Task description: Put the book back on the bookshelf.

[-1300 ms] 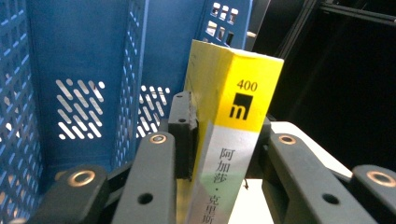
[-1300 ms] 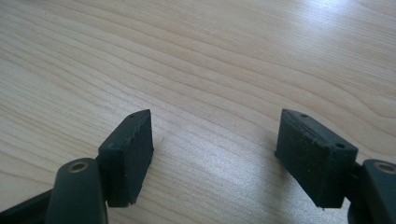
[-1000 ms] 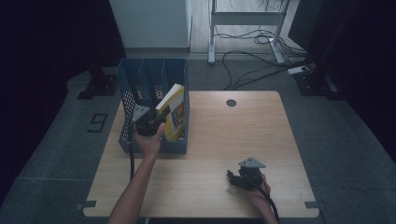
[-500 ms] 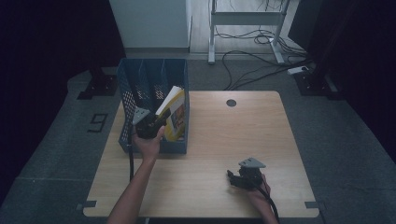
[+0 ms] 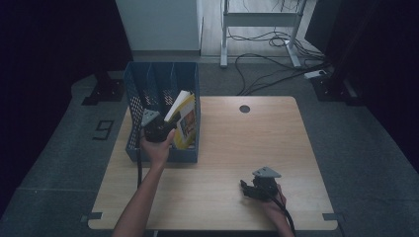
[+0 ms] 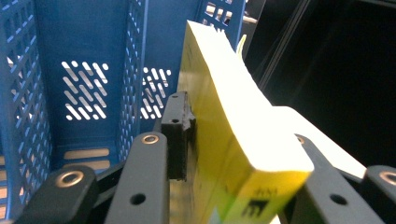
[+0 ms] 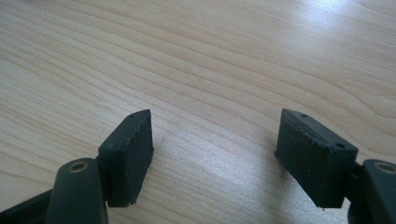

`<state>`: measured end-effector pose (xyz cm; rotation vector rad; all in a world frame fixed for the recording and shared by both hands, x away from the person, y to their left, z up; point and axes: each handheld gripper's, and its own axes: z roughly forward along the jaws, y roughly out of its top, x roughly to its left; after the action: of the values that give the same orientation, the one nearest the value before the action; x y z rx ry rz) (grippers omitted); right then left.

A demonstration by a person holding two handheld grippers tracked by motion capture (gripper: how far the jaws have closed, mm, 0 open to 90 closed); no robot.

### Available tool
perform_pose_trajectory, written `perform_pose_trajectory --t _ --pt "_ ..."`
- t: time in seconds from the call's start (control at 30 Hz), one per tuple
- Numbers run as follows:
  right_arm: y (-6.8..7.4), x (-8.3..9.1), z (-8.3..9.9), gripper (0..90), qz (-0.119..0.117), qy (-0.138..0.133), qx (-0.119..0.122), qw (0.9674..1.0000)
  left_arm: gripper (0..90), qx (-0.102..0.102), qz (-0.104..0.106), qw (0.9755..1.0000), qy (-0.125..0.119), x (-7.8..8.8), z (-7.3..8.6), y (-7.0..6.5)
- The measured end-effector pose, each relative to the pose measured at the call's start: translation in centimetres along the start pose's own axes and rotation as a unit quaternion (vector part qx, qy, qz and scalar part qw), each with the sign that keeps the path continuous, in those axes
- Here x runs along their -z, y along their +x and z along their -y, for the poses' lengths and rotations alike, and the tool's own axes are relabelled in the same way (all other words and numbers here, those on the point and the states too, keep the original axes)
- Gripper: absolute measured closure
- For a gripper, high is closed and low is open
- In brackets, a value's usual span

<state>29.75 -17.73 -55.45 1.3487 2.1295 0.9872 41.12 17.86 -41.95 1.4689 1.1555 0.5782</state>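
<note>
Left tongs (image 6: 224,154) clamp yellow book (image 6: 224,116) inside blue file rack (image 5: 148,89).

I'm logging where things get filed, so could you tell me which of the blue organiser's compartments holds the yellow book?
The rightmost compartment of the blue organiser, by its table-centre wall: the yellow book leans there in the left gripper; the others look empty.
</note>
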Motion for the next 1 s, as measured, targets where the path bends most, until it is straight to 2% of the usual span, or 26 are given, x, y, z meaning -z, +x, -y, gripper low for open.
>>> perform_pose_trajectory --t 0.17,0.2,0.33,0.53,0.7,0.8,1.0 --pt "0.0 0.0 0.0 26.7 0.0 0.0 0.0 1.0 70.8 -0.004 -0.005 1.0 0.003 -0.3 -0.3 -0.1" --pt "0.0 0.0 0.0 26.7 0.0 0.0 0.0 1.0 72.5 -0.019 -0.017 0.9997 0.001 -0.3 -0.2 -0.3" --pt "0.0 0.0 0.0 26.7 0.0 0.0 0.0 1.0 74.7 -0.031 -0.03 0.999 -0.005 -0.4 -0.2 -0.3" --pt "0.0 0.0 0.0 26.7 -0.001 0.0 -0.001 1.0 75.4 -0.024 -0.038 0.9989 -0.013 -0.9 -0.8 0.0" --pt "0.0 0.0 0.0 26.7 -0.001 0.0 -0.002 1.0 75.5 -0.03 -0.042 0.9983 -0.026 -1.3 -1.5 -0.3" --pt "0.0 0.0 0.0 26.7 -0.002 -0.001 -0.002 1.0 75.5 -0.034 -0.048 0.9978 -0.031 -2.1 -2.1 -0.6" --pt "-0.1 0.0 0.0 26.7 -0.003 -0.001 -0.004 1.0 75.5 -0.035 -0.06 0.9969 -0.037 -3.5 -2.4 -0.8"
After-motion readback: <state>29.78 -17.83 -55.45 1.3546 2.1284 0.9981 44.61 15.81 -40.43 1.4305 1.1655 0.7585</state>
